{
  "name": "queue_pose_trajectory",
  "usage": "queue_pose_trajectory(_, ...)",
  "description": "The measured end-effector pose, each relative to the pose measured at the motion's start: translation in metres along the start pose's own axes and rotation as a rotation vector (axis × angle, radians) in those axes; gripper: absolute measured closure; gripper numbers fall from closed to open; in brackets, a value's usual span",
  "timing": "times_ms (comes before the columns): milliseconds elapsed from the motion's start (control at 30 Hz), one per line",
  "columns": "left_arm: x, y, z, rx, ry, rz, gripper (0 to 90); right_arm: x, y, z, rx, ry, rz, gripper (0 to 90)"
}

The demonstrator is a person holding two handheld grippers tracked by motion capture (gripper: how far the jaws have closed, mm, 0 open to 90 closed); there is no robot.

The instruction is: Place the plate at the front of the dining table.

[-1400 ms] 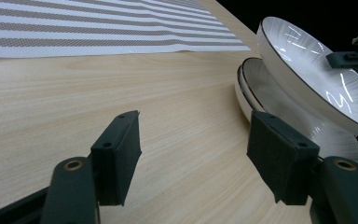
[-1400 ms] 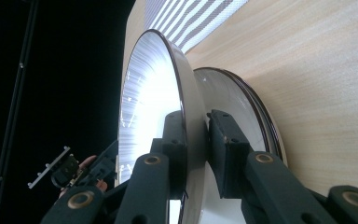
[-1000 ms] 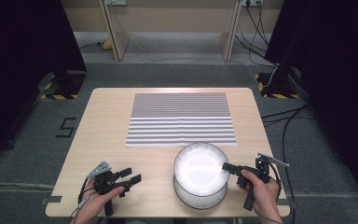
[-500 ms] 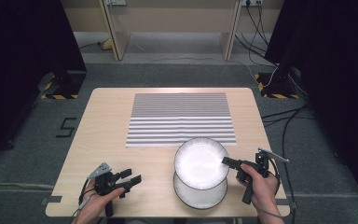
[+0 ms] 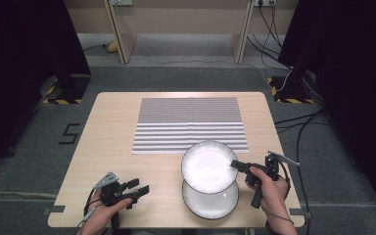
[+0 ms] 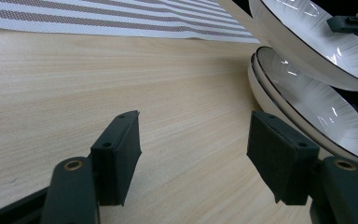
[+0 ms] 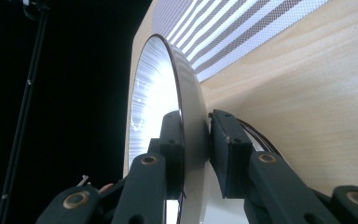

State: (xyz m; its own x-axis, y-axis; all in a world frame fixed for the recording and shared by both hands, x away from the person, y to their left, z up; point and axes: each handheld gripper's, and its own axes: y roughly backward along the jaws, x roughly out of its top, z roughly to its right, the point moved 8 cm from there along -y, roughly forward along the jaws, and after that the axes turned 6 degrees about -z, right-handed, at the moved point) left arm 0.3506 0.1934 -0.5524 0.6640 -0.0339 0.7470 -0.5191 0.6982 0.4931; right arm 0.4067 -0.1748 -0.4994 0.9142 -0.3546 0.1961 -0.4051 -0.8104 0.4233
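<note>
A white plate with a dark rim (image 5: 206, 165) hangs tilted above a second white plate (image 5: 210, 201) that lies near the table's front edge. My right gripper (image 5: 235, 164) is shut on the upper plate's right rim. In the right gripper view the jaws (image 7: 196, 135) pinch the plate (image 7: 156, 102) edge-on, one pad on each face. My left gripper (image 5: 141, 186) rests at the front left, open and empty. In the left gripper view its jaws (image 6: 193, 140) frame bare wood, with the raised plate (image 6: 307, 42) and the lower plate (image 6: 317, 107) off to the right.
A grey-and-white striped mat (image 5: 191, 125) covers the middle and far part of the wooden table (image 5: 112, 132). Cables and dark stands are on the floor past the table's right side. The lower plate's rim (image 7: 256, 135) shows just behind my right jaw.
The plate in my right gripper has risen off the lower plate and shifted a little toward the mat. The left gripper has stayed where it was.
</note>
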Motion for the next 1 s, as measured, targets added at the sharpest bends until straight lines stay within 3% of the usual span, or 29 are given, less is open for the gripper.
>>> queue_pose_trajectory(1000,0.000,-0.002,0.001,-0.008,-0.001,-0.001,34.4,0.034,-0.016,-0.015,0.003,-0.019,0.046,74.8)
